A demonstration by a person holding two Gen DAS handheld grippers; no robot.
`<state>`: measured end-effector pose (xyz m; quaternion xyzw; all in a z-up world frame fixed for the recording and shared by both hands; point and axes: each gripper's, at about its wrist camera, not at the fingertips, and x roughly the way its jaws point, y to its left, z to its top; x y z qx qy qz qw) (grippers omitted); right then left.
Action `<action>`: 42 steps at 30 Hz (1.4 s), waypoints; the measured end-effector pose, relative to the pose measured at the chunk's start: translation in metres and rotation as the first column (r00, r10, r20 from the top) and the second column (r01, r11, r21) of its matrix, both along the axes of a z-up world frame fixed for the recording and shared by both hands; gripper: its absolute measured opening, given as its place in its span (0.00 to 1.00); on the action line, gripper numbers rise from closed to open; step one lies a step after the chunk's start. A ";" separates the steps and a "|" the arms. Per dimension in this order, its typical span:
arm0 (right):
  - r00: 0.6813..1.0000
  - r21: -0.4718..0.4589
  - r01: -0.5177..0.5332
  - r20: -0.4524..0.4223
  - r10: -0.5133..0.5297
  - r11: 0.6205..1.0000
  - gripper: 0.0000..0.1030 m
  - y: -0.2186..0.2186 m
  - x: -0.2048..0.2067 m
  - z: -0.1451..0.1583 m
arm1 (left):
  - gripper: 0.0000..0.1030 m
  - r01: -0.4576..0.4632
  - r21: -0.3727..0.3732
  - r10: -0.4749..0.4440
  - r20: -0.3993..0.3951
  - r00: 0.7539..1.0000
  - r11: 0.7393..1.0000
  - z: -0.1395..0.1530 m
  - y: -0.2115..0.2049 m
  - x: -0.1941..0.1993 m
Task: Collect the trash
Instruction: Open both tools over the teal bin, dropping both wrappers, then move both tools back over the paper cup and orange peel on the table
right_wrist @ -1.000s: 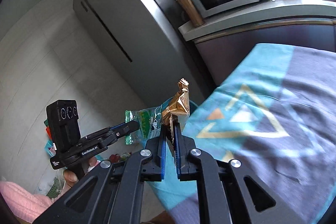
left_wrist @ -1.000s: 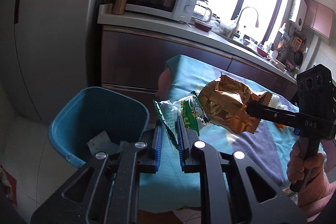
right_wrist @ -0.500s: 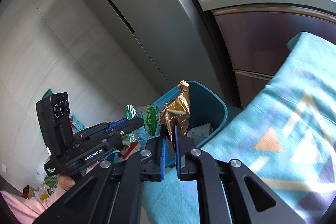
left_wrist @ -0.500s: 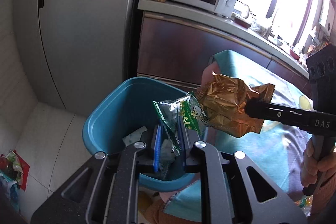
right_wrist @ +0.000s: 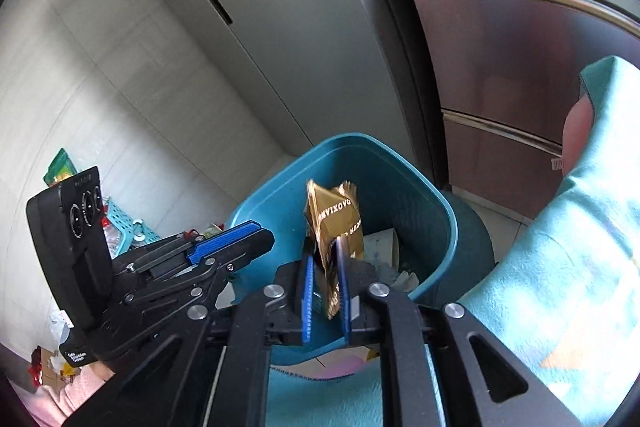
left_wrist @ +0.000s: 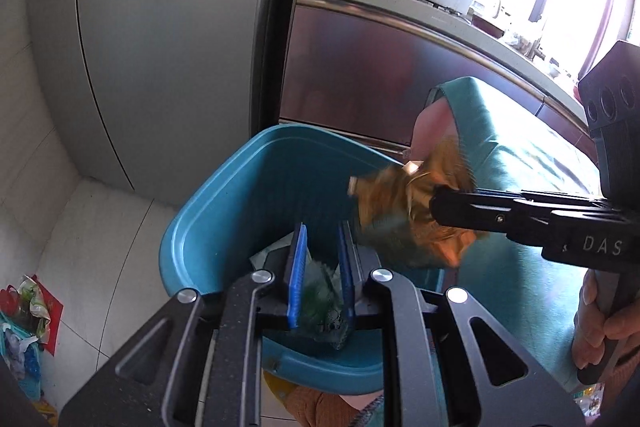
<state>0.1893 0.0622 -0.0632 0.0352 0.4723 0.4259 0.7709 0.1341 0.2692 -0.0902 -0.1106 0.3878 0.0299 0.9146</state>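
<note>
Both tools were held out over the open teal plastic waste bin [left_wrist: 240, 187], which stood on the floor between the tall grey refrigerator [left_wrist: 160, 47] and the end of the counter draped in a turquoise patterned cloth [left_wrist: 520, 155]. That placing made sense: whatever was let go would fall straight in and not onto the tiles.

The right gripper [right_wrist: 324, 247] pointed down into the bin's mouth. Its jaws had just been opening, and the crinkled gold foil snack wrapper [right_wrist: 334, 215] stood between the blue pads, loose instead of pinched, with its printed top leaning over the bin. In the left wrist view the same wrapper was smeared with motion blur, so I judged it to be slipping free. A person's hand [left_wrist: 608, 323] gripped that tool's handle at the right edge.

The left gripper [left_wrist: 322, 239] hung beside it, also aimed into the bin. Its jaws stood a little apart with nothing pressed between the pads. The green and clear plastic wrapper [left_wrist: 320, 301] showed low down in the gap, blurred, seemingly dropping or already down among the pale paper scraps [right_wrist: 380, 243] on the bin floor; which of the two I could not tell.

The drop-off step looked nearly finished for both pieces
</note>
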 end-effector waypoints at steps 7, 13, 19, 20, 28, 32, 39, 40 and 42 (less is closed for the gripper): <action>0.999 0.017 0.036 -0.004 -0.036 0.999 0.17 -0.017 0.000 0.001 | 0.20 0.022 0.001 -0.022 0.021 1.000 1.000 0.002 -0.010 -0.001; 0.999 0.059 0.051 0.008 -0.052 0.997 0.20 -0.042 -0.008 0.009 | 0.27 0.066 0.004 -0.066 0.074 0.995 0.998 0.019 -0.026 -0.013; 0.996 0.105 0.069 0.050 -0.074 0.992 0.24 -0.076 -0.026 0.026 | 0.42 0.150 -0.001 -0.148 0.137 0.979 0.989 0.039 -0.056 -0.026; 0.995 0.114 0.079 0.057 -0.086 0.990 0.24 -0.085 -0.030 0.029 | 0.43 0.167 -0.001 -0.165 0.146 0.975 0.986 0.042 -0.063 -0.028; 0.967 0.157 0.190 0.139 -0.212 0.969 0.26 -0.164 -0.065 0.054 | 0.50 0.322 0.010 -0.317 0.195 0.928 0.947 0.057 -0.124 -0.042; 0.931 0.168 0.289 0.179 -0.318 0.942 0.31 -0.221 -0.085 0.065 | 0.50 0.404 0.017 -0.399 0.201 0.894 0.914 0.060 -0.163 -0.044; 0.835 0.166 0.486 0.201 -0.512 0.858 0.35 -0.321 -0.117 0.070 | 0.51 0.534 0.019 -0.527 0.190 0.828 0.845 0.062 -0.241 -0.039; 0.819 0.164 0.511 0.203 -0.536 0.844 0.38 -0.334 -0.118 0.069 | 0.51 0.549 0.022 -0.543 0.186 0.819 0.835 0.061 -0.252 -0.037; 0.785 0.164 0.563 0.200 -0.586 0.810 0.40 -0.362 -0.119 0.067 | 0.51 0.584 0.023 -0.578 0.180 0.796 0.811 0.060 -0.276 -0.033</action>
